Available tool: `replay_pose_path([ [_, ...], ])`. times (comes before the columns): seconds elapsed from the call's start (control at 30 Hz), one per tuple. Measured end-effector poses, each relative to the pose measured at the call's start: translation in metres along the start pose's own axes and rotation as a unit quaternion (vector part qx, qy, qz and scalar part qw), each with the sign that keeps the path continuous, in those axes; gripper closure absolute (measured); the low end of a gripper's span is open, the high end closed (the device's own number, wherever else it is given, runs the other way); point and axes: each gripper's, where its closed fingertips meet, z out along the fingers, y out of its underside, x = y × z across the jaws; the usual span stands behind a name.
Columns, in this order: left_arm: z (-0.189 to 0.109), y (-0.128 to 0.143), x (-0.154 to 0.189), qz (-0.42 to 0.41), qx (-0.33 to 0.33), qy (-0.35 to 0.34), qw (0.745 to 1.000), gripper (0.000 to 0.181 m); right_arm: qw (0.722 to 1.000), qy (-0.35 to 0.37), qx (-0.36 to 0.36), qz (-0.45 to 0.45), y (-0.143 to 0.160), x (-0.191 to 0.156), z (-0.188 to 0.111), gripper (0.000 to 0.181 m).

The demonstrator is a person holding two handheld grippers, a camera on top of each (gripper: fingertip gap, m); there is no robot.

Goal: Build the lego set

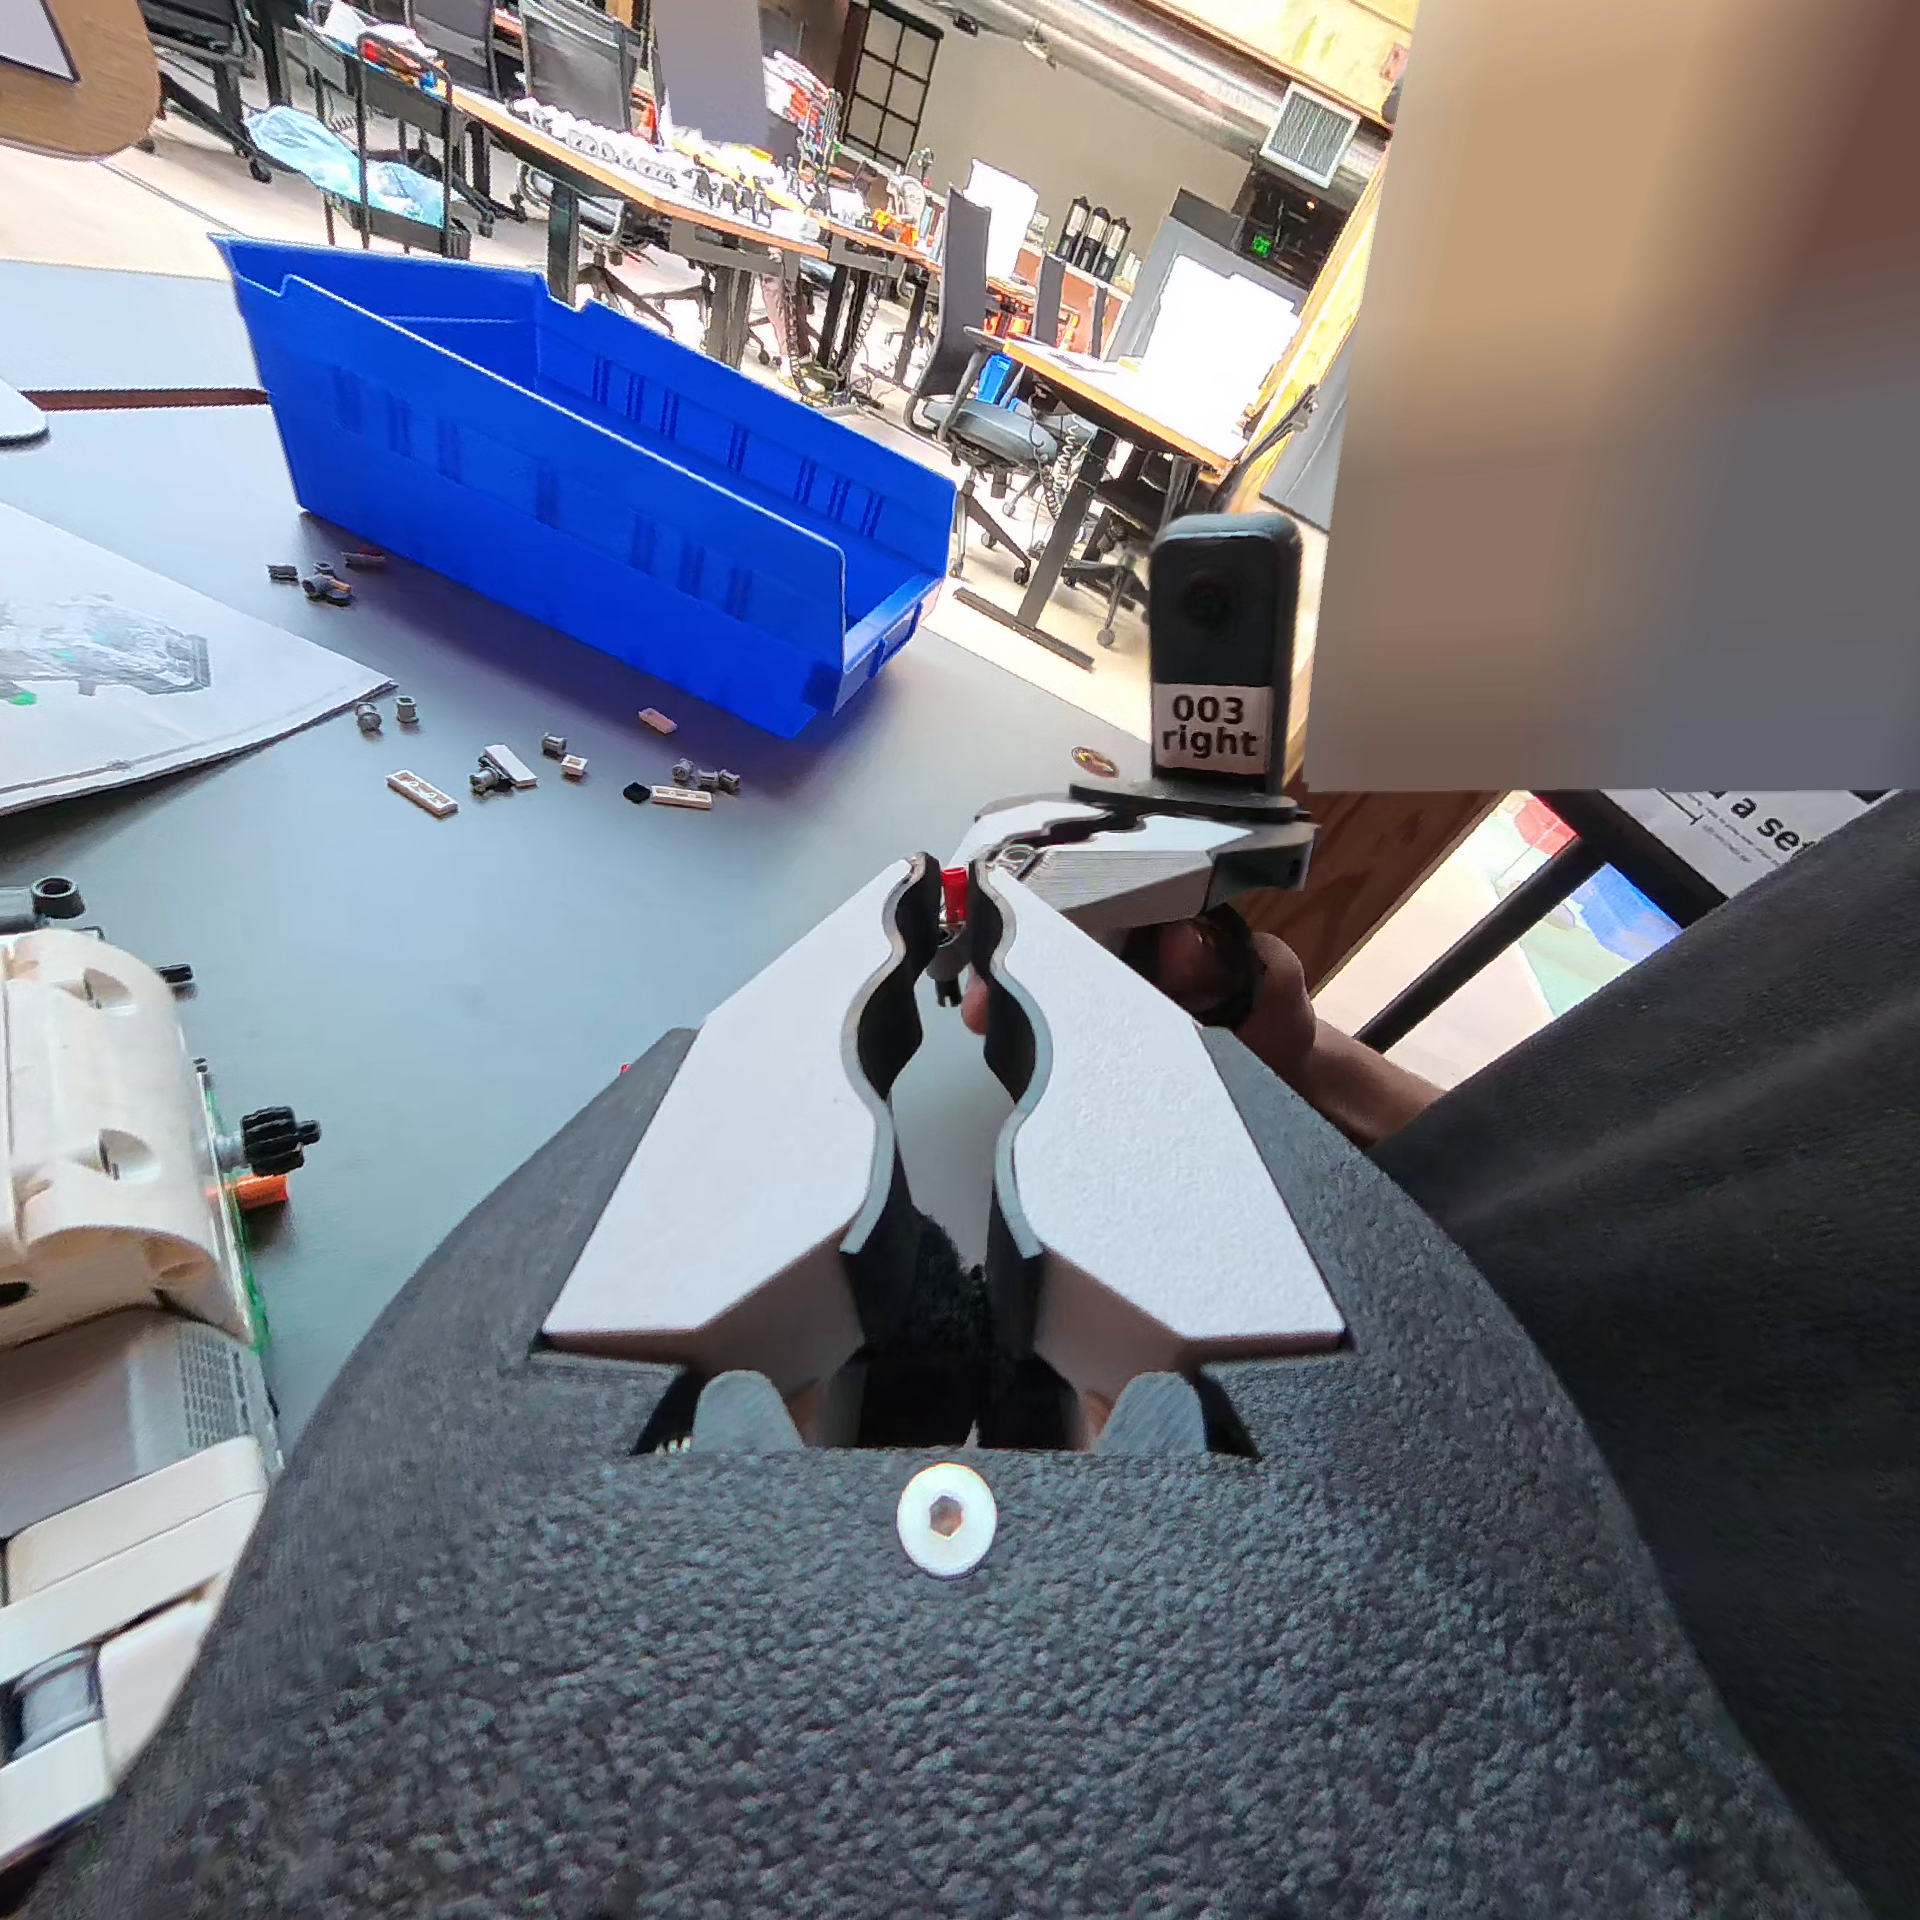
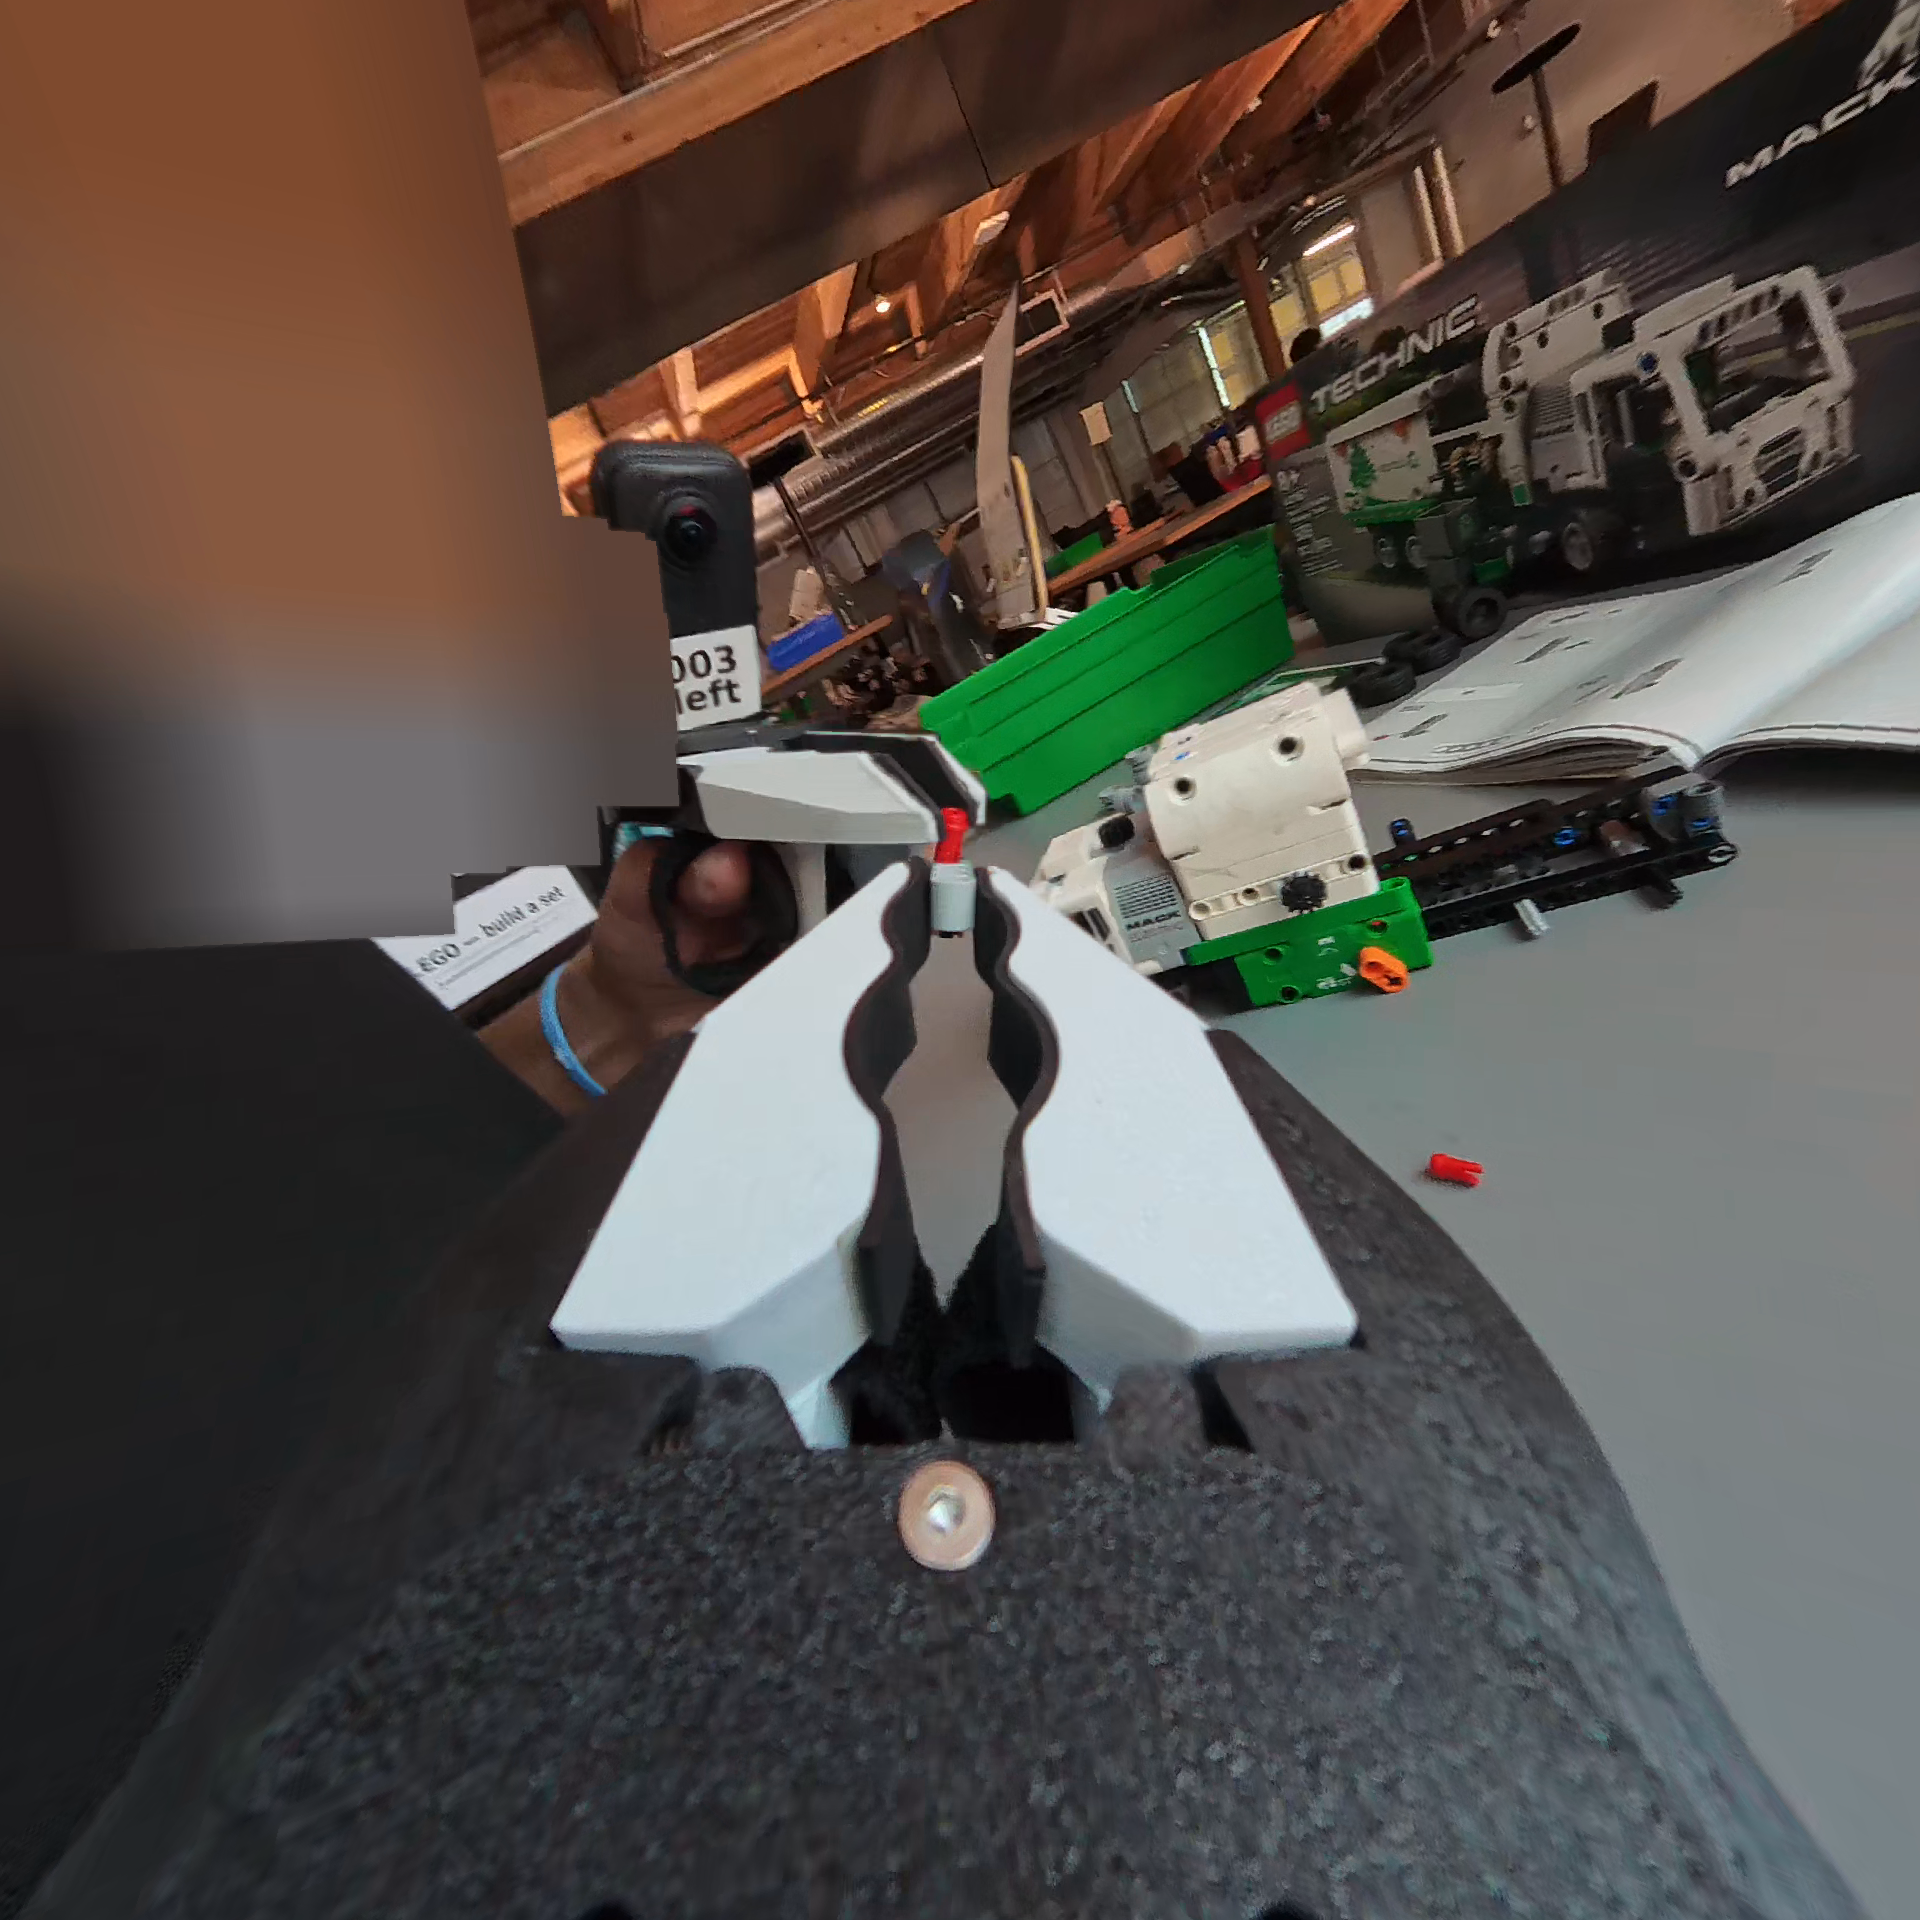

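Observation:
My left gripper (image 1: 948,883) is shut on a small red pin (image 1: 952,891), held in the air above the dark table. My right gripper (image 2: 948,885) is shut on a small grey connector (image 2: 951,900). The red pin (image 2: 949,831) stands on top of the connector, and the two grippers meet tip to tip. The right gripper also shows in the left wrist view (image 1: 987,847), coming in from the right. The left gripper shows in the right wrist view (image 2: 961,802), coming in from the left. A partly built white and green truck model (image 2: 1247,821) lies on the table, also seen in the left wrist view (image 1: 94,1143).
A blue bin (image 1: 582,488) stands at the back, with several small loose pieces (image 1: 561,769) in front of it. A green bin (image 2: 1122,665), an open instruction booklet (image 2: 1662,665), the set's box (image 2: 1610,416), a black beam frame (image 2: 1558,842) and a loose red pin (image 2: 1455,1168) are on the table. My two grippers' fingertips are within a few centimetres of each other.

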Motion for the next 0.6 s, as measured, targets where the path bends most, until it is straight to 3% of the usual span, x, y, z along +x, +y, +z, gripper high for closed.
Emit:
replay_pose_path([
  [0.3, -0.002, -0.01, -0.006, -0.031, 0.071, -0.021, 0.997, 0.178, 0.986, 0.098, -0.014, -0.133, -0.005, 0.005, -0.003, 0.174],
  [0.4, 0.002, -0.012, -0.004, -0.054, 0.105, -0.019, 0.993, 0.178, 0.981, 0.124, -0.008, -0.148, -0.007, 0.007, -0.002, 0.175],
  [0.6, 0.009, -0.008, -0.004, -0.061, 0.113, -0.026, 0.991, 0.178, 0.977, 0.144, 0.0, -0.159, -0.009, 0.007, -0.004, 0.175],
])
